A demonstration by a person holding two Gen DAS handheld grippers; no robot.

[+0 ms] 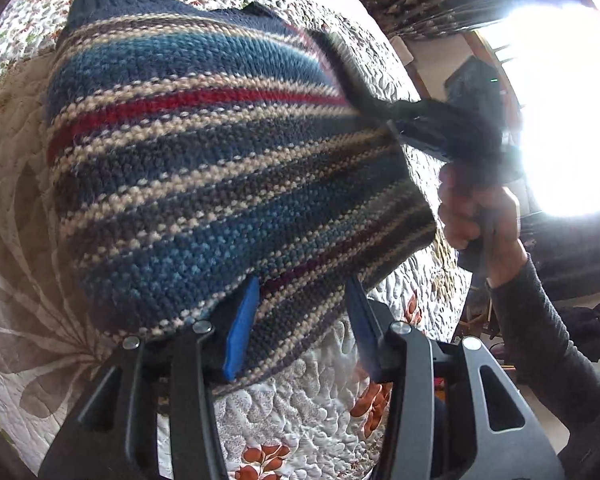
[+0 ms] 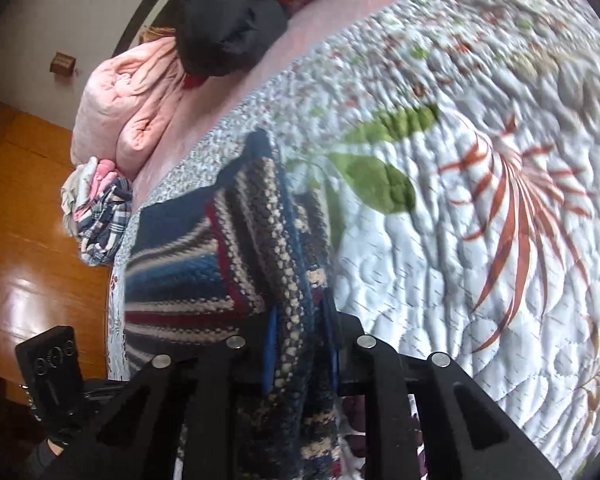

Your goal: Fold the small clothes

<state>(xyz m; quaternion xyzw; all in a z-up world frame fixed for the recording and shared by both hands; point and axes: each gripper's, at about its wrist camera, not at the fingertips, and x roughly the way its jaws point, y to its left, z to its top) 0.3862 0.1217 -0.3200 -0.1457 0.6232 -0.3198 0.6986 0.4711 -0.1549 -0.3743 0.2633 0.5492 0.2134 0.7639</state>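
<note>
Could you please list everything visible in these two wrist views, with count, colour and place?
Striped knit sweater: one, navy, blue, red, cream and grey, lifted over the bed, pinched at two edges.
Quilt: one, white with rust flowers and green leaves, covering the bed.
Pink blanket: one, bundled at the bed's far end.
Dark garment: one, black, lying above the pink blanket.
Clothes pile: one, plaid and pink pieces, at the bed's edge.
Wooden floor: orange-brown, beside the bed.
Window: one, glaring white, on the right.
Left tool: black, blue pads, closed on the sweater's hem.
Right tool: black, closed on the sweater's edge.
Hand: one, grey sleeve, holding the right tool.
</note>
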